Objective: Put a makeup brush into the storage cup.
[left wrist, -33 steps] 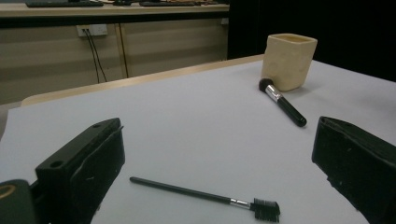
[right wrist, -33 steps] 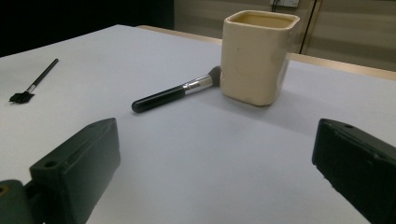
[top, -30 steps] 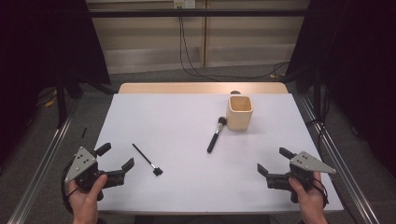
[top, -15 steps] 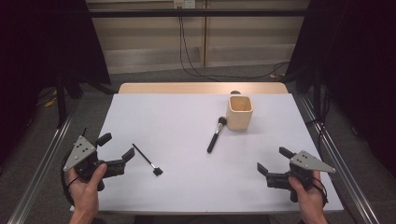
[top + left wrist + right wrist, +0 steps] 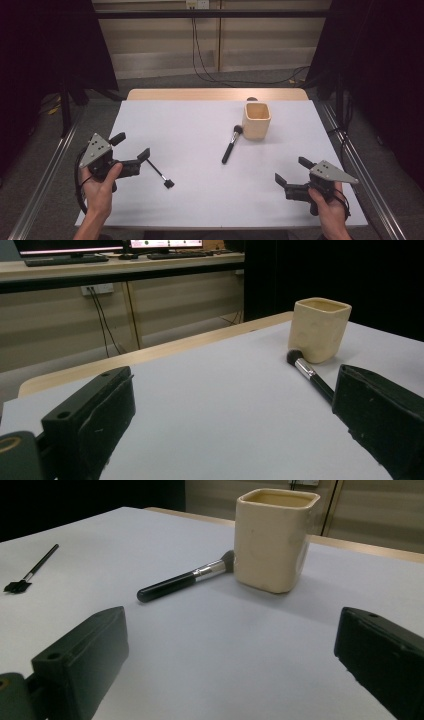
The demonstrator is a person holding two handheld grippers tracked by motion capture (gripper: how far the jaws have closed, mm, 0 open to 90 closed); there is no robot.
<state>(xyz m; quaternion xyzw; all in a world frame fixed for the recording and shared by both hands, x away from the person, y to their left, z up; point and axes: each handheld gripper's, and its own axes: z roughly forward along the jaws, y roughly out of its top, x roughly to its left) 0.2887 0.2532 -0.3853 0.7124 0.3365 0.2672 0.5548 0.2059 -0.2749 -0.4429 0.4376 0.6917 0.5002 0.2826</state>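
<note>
I had the white table (image 5: 200, 130) spread wide in front of me, and the biggest thing on it was the cream cup (image 5: 257, 120), standing upright toward the far right. It looked like ceramic to me: stiff, fairly heavy, glossy enough to slip, best left alone. Next down, the powder brush (image 5: 229, 146) lay flat with its bristle head touching the cup's base, handle pointing back my way. Smallest was the thin brush (image 5: 160, 174), lying just beside my left gripper (image 5: 131, 150), whose jaws stood wide apart and empty. I judged it feather-light, rigid, prone to roll (nip mid-handle, not the bristle tip). My right gripper (image 5: 290, 175) sat near the front right edge, also gaping, holding nothing.
</note>
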